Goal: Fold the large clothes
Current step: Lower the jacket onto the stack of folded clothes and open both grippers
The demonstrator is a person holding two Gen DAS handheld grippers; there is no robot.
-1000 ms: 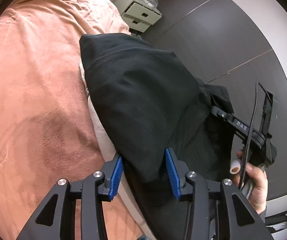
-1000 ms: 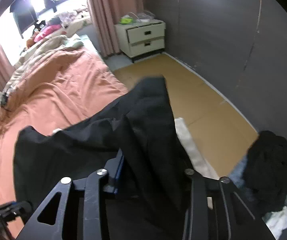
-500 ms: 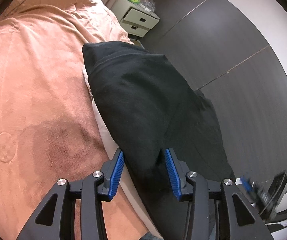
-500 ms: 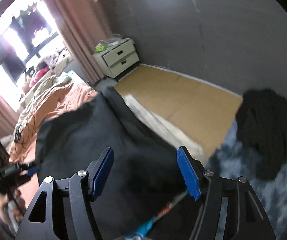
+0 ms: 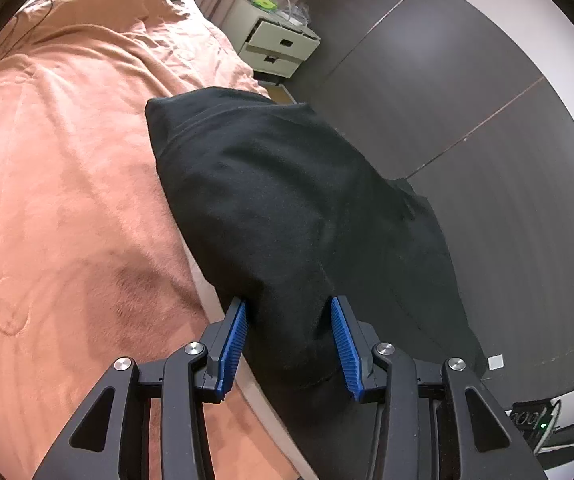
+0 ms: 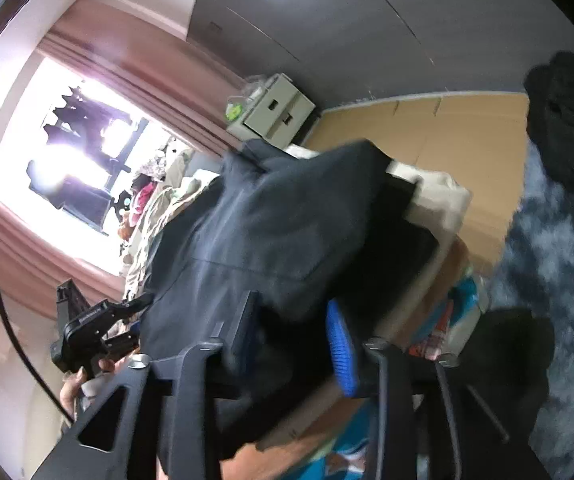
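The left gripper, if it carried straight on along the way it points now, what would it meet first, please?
The left gripper would meet the black garment first; its fabric already sits between the blue pads, draped over the bed's edge.

Bed with salmon blanket, white two-drawer nightstand by pink curtains, dark grey wall panels, tan floor, bright window.
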